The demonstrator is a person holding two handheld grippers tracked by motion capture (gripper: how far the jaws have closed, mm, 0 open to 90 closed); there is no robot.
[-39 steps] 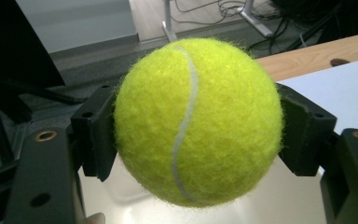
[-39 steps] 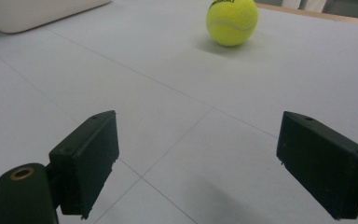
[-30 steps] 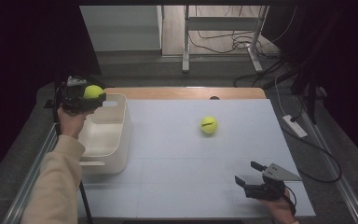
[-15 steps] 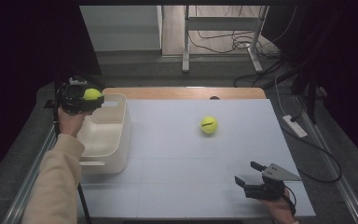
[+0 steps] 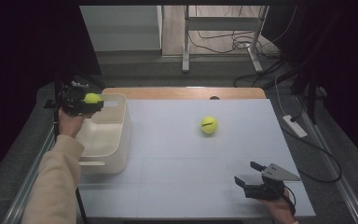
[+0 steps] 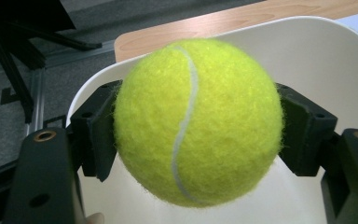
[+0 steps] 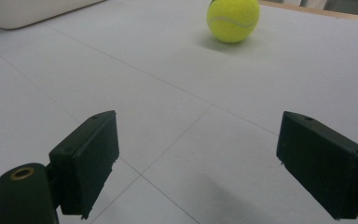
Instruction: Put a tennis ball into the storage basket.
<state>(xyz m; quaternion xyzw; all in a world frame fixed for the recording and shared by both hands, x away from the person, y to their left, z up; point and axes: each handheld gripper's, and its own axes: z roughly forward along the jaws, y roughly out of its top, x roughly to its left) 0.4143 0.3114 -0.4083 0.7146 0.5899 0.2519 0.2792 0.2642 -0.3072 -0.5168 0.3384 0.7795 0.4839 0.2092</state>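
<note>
Little is changed since earlier: a fuzzy yellow tennis ball (image 6: 198, 121) is still pinched by the left gripper (image 5: 81, 100) above the white bin (image 5: 116, 135). The right gripper (image 5: 254, 179) is held spread; a second ball (image 5: 209, 124) lies on the surface (image 5: 168, 154).

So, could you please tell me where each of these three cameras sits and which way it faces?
High view: above the person's side, looking forward and down on the table; sleeve and both tongs show.
Left gripper view: on the left tongs, facing the held ball over the white bin.
Right gripper view: on the open right tongs, facing the loose ball.
Shared: the high view also shows the loose ball.
</note>
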